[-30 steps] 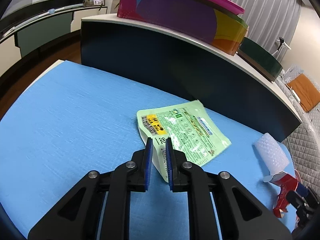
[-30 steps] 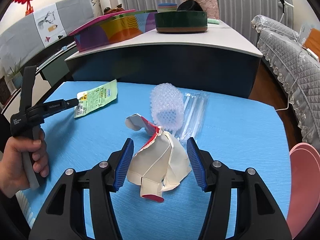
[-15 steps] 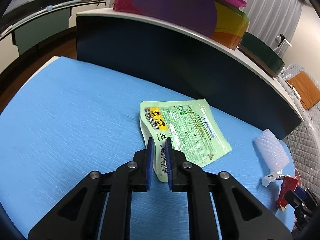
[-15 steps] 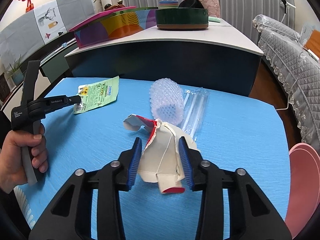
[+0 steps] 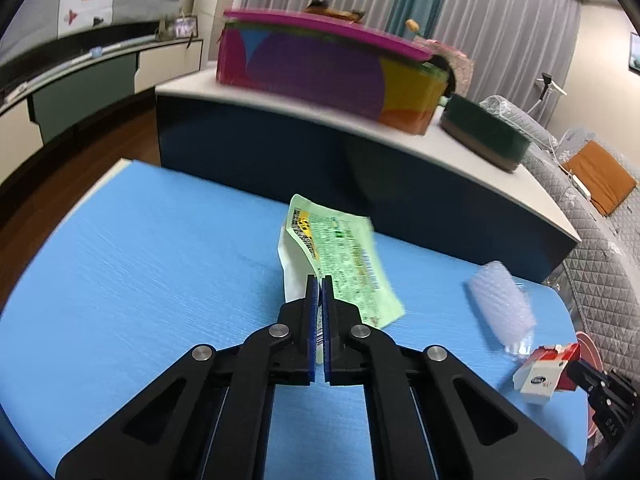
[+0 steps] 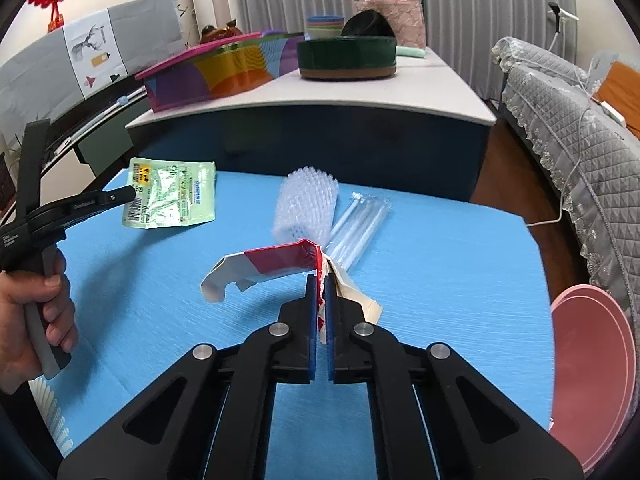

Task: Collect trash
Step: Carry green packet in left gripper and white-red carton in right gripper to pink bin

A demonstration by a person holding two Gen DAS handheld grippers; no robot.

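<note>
My left gripper point(image 5: 319, 280) is shut on the near edge of a green snack pouch point(image 5: 344, 256) and holds it lifted off the blue table; the pouch point(image 6: 170, 194) and left gripper point(image 6: 128, 192) also show at the left of the right wrist view. My right gripper point(image 6: 320, 280) is shut on a torn red and white carton point(image 6: 276, 266), raised above the table. The carton point(image 5: 546, 372) shows at the right edge of the left wrist view. A roll of bubble wrap point(image 6: 306, 208) and a clear plastic sleeve point(image 6: 360, 222) lie on the table beyond the carton.
The blue table point(image 6: 440, 260) has a dark counter point(image 6: 320, 136) behind it carrying a colourful box point(image 6: 224, 72) and a green round tin point(image 6: 348, 58). A pink bin point(image 6: 592, 372) stands at the table's right edge. A quilted sofa point(image 6: 580, 128) is at right.
The left jaws closed fully on the pouch and lifted it off the table. The right jaws closed on the carton and raised it, unfolding it.
</note>
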